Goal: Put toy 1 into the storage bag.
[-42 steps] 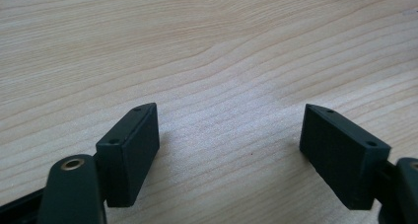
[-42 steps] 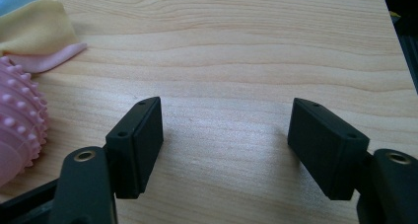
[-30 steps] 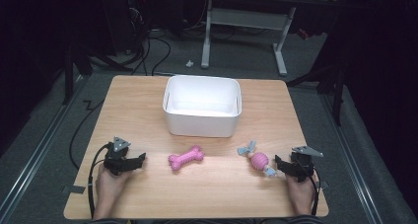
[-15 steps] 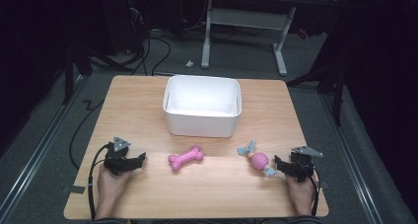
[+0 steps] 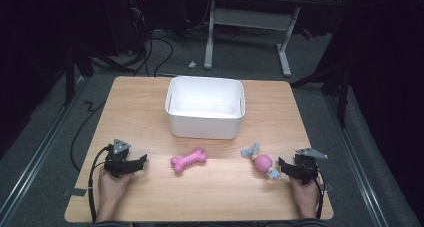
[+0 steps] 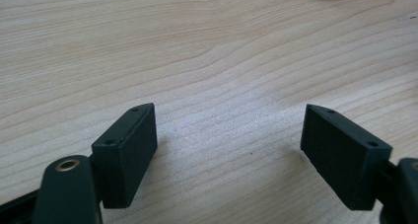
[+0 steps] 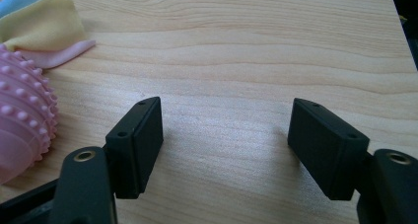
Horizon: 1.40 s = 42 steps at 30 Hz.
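A pink bone toy (image 5: 189, 160) lies near the middle front of the wooden table (image 5: 150, 94). A pink knobbly ball toy (image 5: 262, 162) with cloth tails lies to its right; in the right gripper view the ball (image 7: 22, 125) is at the left edge, beside the jaws. A white bin (image 5: 206, 107) stands behind both toys. My left gripper (image 5: 138, 162) rests at the front left, open over bare wood (image 6: 229, 135). My right gripper (image 5: 283, 167) rests at the front right, open (image 7: 226, 135), just right of the ball toy, holding nothing.
The table's front edge lies just behind both hands. Beyond the far edge are a desk frame (image 5: 247, 22), cables on the floor (image 5: 160, 42) and dark surroundings. Bare wood lies between the bin and the toys.
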Available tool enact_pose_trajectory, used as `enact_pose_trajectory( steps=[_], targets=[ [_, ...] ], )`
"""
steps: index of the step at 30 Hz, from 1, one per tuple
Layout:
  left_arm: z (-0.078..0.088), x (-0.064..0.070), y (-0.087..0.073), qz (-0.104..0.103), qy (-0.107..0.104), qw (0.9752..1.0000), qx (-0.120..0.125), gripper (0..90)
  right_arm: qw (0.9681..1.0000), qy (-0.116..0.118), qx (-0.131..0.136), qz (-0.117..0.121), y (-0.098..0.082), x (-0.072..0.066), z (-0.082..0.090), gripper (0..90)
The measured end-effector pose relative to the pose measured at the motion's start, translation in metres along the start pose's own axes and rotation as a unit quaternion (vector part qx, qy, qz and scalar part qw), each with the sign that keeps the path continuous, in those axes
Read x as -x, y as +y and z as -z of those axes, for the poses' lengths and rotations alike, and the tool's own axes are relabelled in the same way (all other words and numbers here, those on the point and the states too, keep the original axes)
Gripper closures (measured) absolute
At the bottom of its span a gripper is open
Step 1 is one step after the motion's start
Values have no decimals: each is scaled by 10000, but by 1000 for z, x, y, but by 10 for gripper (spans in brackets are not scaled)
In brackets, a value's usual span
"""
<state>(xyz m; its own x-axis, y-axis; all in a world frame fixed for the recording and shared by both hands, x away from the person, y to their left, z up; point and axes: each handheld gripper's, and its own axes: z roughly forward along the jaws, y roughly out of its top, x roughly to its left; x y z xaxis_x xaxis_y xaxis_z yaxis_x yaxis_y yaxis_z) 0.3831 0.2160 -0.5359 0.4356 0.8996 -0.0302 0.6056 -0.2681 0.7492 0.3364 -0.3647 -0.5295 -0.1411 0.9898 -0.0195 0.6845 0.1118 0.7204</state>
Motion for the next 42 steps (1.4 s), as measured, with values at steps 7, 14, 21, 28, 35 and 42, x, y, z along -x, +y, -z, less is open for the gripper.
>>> enact_pose_trajectory(
  steps=[7, 14, 21, 28, 35, 42],
  targets=[
    [5, 3, 1, -35, -83, 9999, 105, 222, 10000, 0, 0, 1, 0, 0, 0, 300],
    [14, 6, 4, 12, -148, 9993, 346, 212, 10000, 0, 0, 0, 0, 0, 0, 300],
    [21, 15, 9, -57, -452, 9979, 454, 210, 10000, 0, 0, -1, 0, 0, 0, 300],
    [24, 27, 14, -202, -684, 9961, 510, 210, 10000, 0, 0, 0, 0, 0, 0, 300],
    [25, 40, 21, -355, -880, 9941, 519, 210, 10000, 0, 0, 2, 0, 0, 0, 300],
    [23, 53, 30, -493, -1078, 9916, 526, 210, 10000, 0, 0, 2, 0, 0, 0, 300]
  ],
)
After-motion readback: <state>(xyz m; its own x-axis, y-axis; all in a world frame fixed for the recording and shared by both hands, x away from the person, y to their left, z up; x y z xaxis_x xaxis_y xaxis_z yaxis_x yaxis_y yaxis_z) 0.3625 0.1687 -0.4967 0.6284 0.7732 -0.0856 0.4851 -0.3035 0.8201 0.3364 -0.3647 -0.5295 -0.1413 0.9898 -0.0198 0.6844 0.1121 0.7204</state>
